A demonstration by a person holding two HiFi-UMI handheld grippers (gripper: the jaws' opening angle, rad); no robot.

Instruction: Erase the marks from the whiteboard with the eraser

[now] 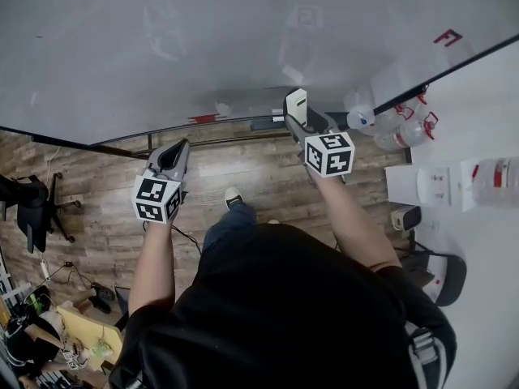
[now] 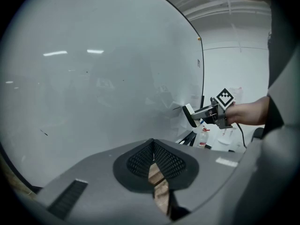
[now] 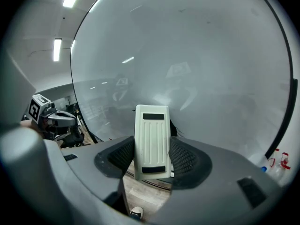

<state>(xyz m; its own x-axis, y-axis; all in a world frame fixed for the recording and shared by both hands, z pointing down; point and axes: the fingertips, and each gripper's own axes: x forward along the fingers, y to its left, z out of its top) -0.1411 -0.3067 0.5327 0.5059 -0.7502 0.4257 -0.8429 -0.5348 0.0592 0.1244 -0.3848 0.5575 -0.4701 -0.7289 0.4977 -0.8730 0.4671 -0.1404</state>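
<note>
The whiteboard (image 1: 203, 39) fills the top of the head view and is mostly blank. A small red mark (image 1: 447, 36) sits near its upper right, and a short dark stroke (image 2: 43, 133) shows in the left gripper view. My right gripper (image 1: 298, 118) is shut on a white ribbed eraser (image 1: 297, 102), held up close to the board's lower edge. The eraser (image 3: 151, 142) stands upright between the jaws in the right gripper view. My left gripper (image 1: 177, 148) is shut with nothing in it (image 2: 153, 159), lower and to the left, off the board.
A red marker (image 1: 204, 119) lies on the board's tray. Clear bottles with red caps (image 1: 397, 124) stand by the board's right end beside white furniture (image 1: 430, 186). Wooden floor (image 1: 105, 225) lies below, with a black chair (image 1: 28, 205) and clutter at left.
</note>
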